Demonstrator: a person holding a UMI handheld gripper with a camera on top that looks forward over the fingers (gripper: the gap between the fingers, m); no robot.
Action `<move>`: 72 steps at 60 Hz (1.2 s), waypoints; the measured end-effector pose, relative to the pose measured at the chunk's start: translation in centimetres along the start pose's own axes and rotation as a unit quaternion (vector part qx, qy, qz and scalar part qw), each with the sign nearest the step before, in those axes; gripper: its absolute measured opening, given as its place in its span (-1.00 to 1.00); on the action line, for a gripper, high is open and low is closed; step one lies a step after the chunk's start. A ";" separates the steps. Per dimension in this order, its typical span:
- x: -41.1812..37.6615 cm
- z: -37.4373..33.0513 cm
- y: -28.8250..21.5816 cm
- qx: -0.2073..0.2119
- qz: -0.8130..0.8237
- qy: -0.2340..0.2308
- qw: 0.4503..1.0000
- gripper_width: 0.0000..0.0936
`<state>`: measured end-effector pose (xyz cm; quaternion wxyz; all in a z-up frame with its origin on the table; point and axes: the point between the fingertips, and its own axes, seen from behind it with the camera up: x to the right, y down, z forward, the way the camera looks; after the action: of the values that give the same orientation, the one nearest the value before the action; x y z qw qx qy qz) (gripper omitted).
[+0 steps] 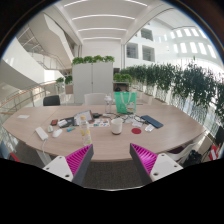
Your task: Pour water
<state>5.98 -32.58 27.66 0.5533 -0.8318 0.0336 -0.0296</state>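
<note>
My gripper (112, 160) is open and empty, its two magenta pads (79, 158) spread wide above the near edge of a large oval wooden table (100, 143). Far beyond the fingers, near the table's middle, stands a white cup (117, 126). A green bag or container (122, 102) stands further back behind it. Nothing lies between the fingers. I cannot make out a bottle or jug for certain among the small items.
Small items are scattered on the table's left part (62, 125), with a dark flat object (151, 122) to the right. Chairs (51, 100) stand around the table. Plants (175, 80) line the right side; a white cabinet (93, 77) is at the back.
</note>
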 end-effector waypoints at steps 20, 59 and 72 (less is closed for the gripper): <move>-4.8 0.8 3.1 0.038 0.025 -0.030 0.999 0.78; -19.0 36.9 4.6 0.104 -0.041 -0.082 0.990 0.35; -19.9 39.1 4.1 0.128 -0.036 -0.075 0.988 -0.16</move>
<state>-10.54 3.48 8.55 0.6547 -0.7547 -0.0416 0.0087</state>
